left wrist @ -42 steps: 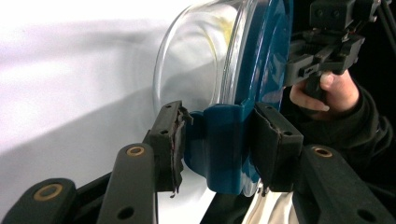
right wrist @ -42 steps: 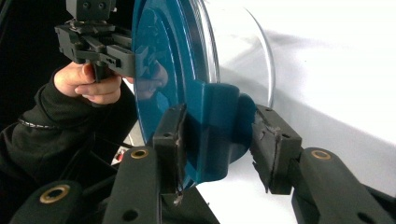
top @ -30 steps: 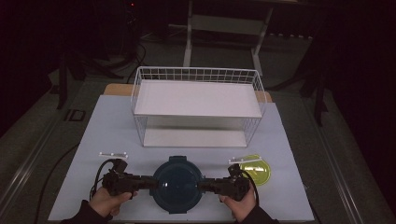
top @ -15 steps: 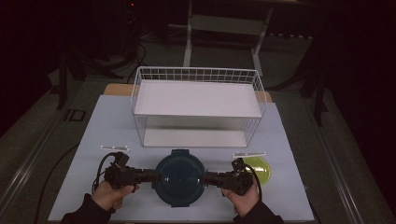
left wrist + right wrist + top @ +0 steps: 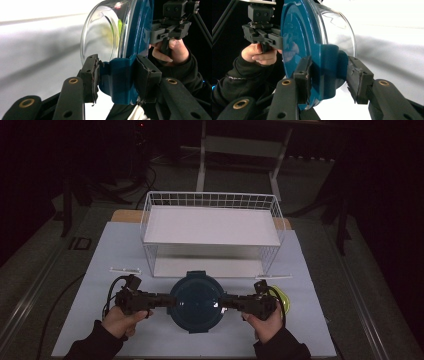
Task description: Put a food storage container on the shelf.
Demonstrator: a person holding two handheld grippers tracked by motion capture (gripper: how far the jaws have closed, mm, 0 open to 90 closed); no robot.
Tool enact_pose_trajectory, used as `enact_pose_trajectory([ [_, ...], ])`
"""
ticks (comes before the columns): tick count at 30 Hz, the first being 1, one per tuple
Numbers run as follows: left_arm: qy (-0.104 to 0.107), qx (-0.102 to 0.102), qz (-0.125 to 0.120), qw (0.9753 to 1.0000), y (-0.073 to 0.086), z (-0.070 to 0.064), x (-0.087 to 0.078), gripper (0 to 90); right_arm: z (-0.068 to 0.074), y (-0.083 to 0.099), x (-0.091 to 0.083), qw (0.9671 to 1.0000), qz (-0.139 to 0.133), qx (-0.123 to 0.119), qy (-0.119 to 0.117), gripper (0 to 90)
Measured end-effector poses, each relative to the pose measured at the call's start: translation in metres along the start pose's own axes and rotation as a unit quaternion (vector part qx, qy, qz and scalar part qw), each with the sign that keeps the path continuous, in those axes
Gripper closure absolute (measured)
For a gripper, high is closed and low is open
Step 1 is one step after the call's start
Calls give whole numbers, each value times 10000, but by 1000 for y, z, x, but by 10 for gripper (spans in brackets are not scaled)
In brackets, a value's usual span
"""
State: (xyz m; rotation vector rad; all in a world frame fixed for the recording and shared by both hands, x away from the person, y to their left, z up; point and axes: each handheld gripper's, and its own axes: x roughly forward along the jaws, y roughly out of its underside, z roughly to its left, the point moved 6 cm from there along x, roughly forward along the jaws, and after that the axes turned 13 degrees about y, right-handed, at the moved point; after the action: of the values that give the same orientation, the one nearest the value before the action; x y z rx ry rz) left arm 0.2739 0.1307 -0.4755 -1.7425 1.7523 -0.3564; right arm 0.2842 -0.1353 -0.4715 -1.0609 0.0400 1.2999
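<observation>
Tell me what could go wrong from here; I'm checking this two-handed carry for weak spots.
The left gripper and right gripper pinch only the lid's side clips, so the glass container might unlatch or slip. Ahead, it could knock the wire rack or the yellow-green item beside it.

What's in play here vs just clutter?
In play:
- left gripper, shut on a side clip of the lidded glass container
- right gripper, shut on the opposite clip
- likely the white wire shelf rack, straight ahead

Lying about:
- yellow-green object beside the right hand
- two white strips on the table
</observation>
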Motion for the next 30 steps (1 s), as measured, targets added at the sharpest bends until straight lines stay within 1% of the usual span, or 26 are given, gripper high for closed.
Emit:
enact_pose_trajectory([
  [6,18,104,-12,9999,-17,-9,-1,567,3,-17,-9,9999,-133,-58,7,570],
  [7,26,127,-19,9999,-20,-11,-1,567,4,-20,-11,9998,-179,-83,27,570],
  [8,27,152,-48,9999,-23,-12,-1,568,5,-27,-15,9996,-255,-96,8,570],
  [9,20,172,-47,9998,-25,-14,0,568,5,-27,-15,9996,-255,-96,8,570],
  [16,36,223,-47,9997,-43,-19,-1,569,6,-45,-23,9993,-359,-112,24,571],
  [20,25,314,-54,9995,-56,-24,-1,569,7,-56,-28,9988,-477,-97,7,571],
  [21,25,314,-54,9995,-56,-24,-1,569,7,-56,-28,9988,-477,-97,7,571],
  [22,34,323,-92,9994,-63,-27,-1,569,7,-59,-30,9987,-493,-102,16,572],
  [23,26,344,-100,9994,-66,-27,-1,569,8,-65,-33,9984,-561,-97,19,571],
  [25,46,369,-153,9992,-73,-29,0,568,8,-71,-35,9980,-615,-130,35,572],
  [26,46,369,-153,9992,-73,-29,0,568,8,-71,-35,9980,-615,-130,35,572],
  [27,38,384,-172,9991,-78,-30,0,568,9,-74,-37,9978,-648,-126,35,572],
  [28,37,395,-186,9990,-81,-31,0,568,8,-80,-39,9975,-690,-125,50,572],
  [30,17,433,-168,9989,-89,-32,1,568,8,-85,-41,9972,-733,-129,75,572],
])
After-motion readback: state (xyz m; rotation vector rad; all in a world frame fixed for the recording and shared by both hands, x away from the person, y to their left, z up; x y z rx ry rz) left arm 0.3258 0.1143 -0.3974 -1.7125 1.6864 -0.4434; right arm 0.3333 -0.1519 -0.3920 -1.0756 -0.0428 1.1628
